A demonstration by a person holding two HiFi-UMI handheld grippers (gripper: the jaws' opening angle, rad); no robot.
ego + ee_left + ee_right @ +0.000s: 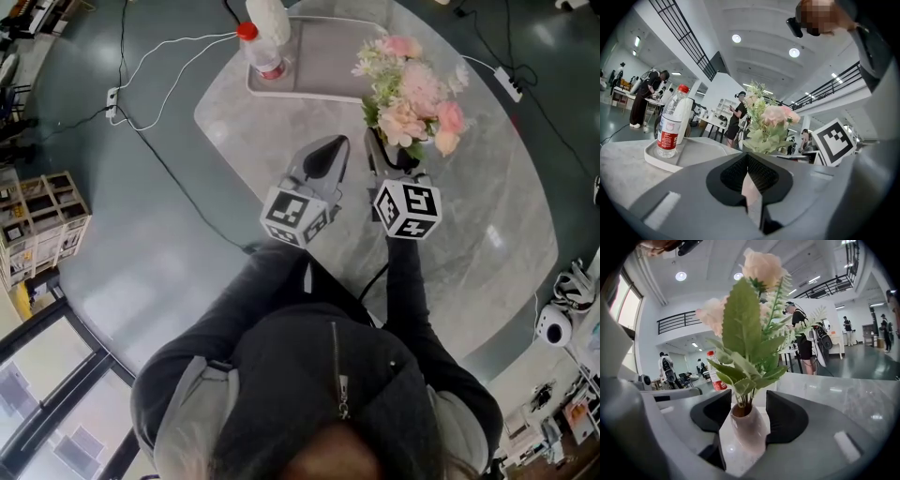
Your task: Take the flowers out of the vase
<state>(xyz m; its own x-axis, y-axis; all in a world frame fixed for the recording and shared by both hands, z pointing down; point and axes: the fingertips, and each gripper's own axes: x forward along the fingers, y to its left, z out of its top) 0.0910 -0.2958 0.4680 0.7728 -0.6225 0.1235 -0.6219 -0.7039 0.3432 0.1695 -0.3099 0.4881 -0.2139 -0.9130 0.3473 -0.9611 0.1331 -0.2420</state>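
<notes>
- Flowers [412,94], pink blooms with fern sprigs, stand in the vase [747,430] on your marbled oval tabletop [487,216], hiding it from above.
- That vase, glossy, pale and egg-shaped, sits between your right gripper's [392,159] parted jaws; its base is hard to make out.
- Your left gripper's [323,155] jaws are together, empty.

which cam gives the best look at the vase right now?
Right gripper view: the vase stands close up between the open jaws of the right gripper, neck and stems clear. Head view: the flowers and that gripper cover nearly all of it. Left gripper view: only flowers show; vase hidden.
</notes>
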